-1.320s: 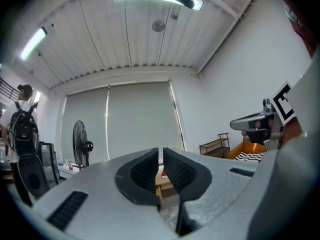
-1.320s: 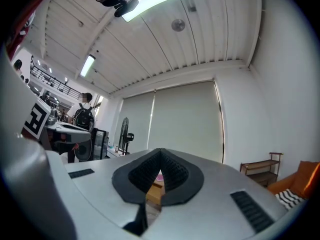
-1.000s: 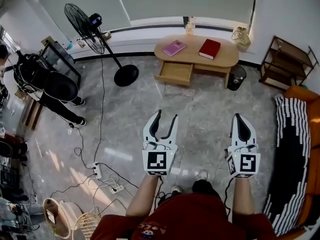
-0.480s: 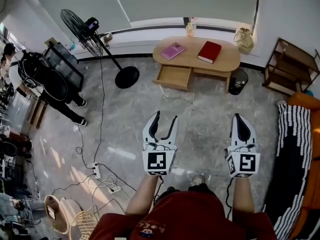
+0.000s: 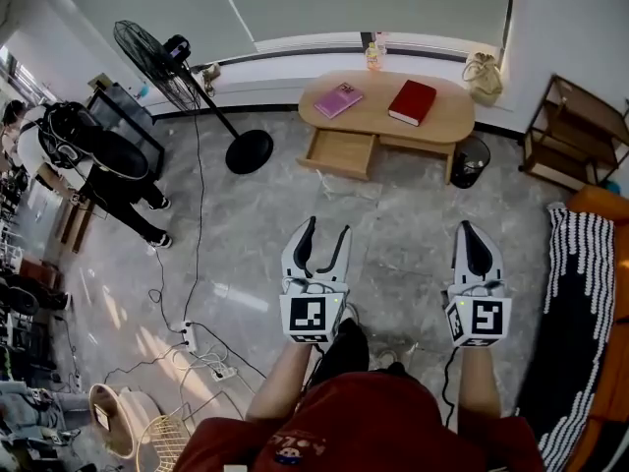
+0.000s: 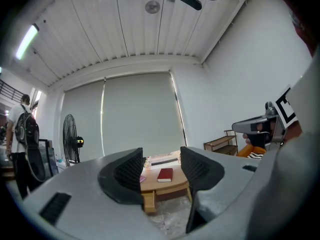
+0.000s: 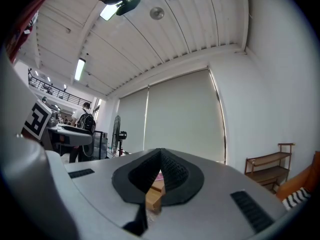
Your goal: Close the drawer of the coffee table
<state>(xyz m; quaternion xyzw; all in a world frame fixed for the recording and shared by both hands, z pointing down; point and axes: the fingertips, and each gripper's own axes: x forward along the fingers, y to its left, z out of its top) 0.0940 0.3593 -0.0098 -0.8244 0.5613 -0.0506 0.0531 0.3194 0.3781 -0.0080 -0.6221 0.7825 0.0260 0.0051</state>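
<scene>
The drawer (image 5: 341, 151) was judged hard, best pushed on its front. The left gripper (image 5: 326, 227) was held open, the right gripper (image 5: 468, 229) closed.

Nothing legible — the print on the red shirt (image 5: 292, 454) is too small to read.

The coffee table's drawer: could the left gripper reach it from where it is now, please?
Probably not yet: the left gripper, jaws apart, is held well short of the open drawer. Only floor lies between, so stepping closer should do.
</scene>
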